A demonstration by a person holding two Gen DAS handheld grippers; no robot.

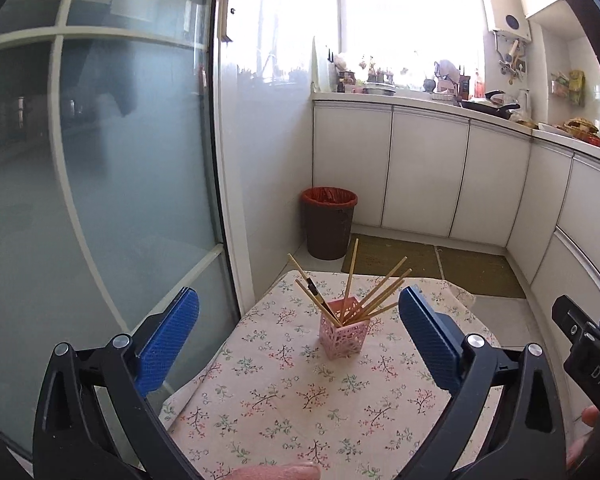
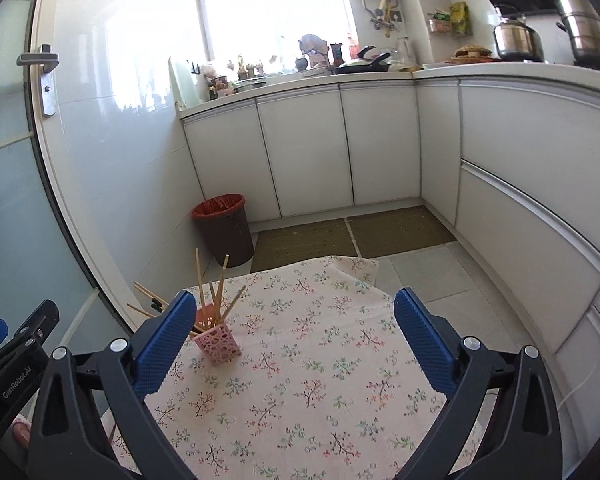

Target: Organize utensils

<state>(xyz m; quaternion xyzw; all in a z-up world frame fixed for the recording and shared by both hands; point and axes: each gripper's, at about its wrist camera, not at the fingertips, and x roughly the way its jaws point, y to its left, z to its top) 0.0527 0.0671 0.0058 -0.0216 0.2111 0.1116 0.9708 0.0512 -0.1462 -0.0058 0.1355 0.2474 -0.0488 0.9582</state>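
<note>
Nearest, left hand-held gripper [image 1: 298, 330] spread wide, blue pads holding nothing, raised above the surface [image 1: 284, 408] with its floral cloth. Right hand-held gripper [image 2: 294, 334] likewise wide open and empty, hovering over the same cloth; its body just visible at the right edge of the left view, well apart from the holder.

Beyond the fingertips, a pink lattice holder [image 1: 344, 334] standing upright on the cloth, centred between the left pads; in the right view, partly hidden behind the left-side pad. Inside it, a fan of wooden chopsticks [image 1: 374, 300] leaning outward in several directions, plus one dark-tipped utensil [image 1: 320, 296] tilted to the left.

Farther off on the floor, a brown bin [image 1: 329, 226] with a red liner, beside a woven mat [image 1: 396, 258]. Behind those, white cabinets [image 1: 428, 176] under a cluttered worktop, and a bright window [image 1: 404, 4].
</note>
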